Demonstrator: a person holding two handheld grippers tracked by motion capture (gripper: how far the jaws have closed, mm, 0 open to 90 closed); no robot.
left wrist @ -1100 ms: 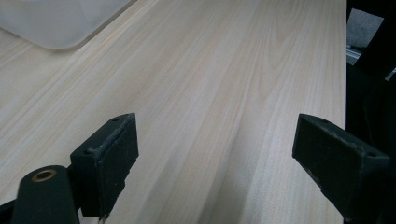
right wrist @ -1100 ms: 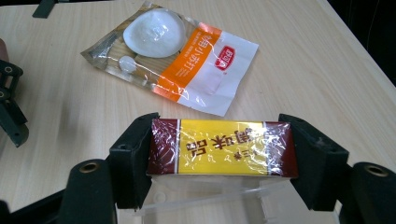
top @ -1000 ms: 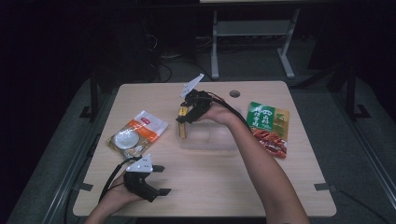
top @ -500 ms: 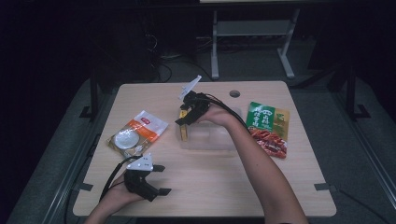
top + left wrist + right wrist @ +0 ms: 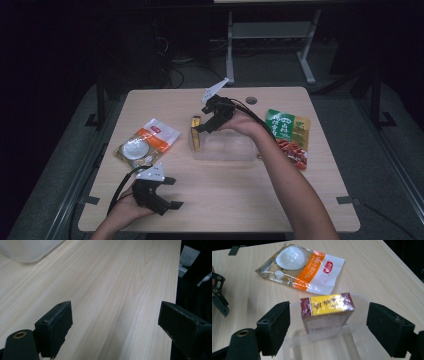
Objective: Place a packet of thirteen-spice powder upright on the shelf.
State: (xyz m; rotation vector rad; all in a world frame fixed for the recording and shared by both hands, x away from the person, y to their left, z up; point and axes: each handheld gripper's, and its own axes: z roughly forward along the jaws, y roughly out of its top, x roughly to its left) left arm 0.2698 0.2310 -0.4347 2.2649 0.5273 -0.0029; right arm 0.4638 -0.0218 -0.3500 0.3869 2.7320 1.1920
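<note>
A yellow and maroon box (image 5: 327,307) stands upright in the left end of a clear plastic container (image 5: 359,300); from above, the box (image 5: 196,134) leans at the container's (image 5: 225,149) left wall. My right gripper (image 5: 330,326) hovers just over it, and its jaws have just been opening. The box sits between them, with a gap on each side. In the high view the right gripper (image 5: 204,125) is at mid-table. My left gripper (image 5: 172,192) rests near the front left edge, open and holding nothing, its jaws (image 5: 117,327) wide over bare wood.
An orange and white snack packet (image 5: 147,141) lies left of the container, also seen beyond the box (image 5: 307,270). A green and red packet (image 5: 289,135) lies to its right. The table's (image 5: 225,200) front half is bare wood.
The right gripper's jaws have spread away from the box and the hand has drawn back slightly to the right. The box stays standing in the container. The left gripper has not moved.
</note>
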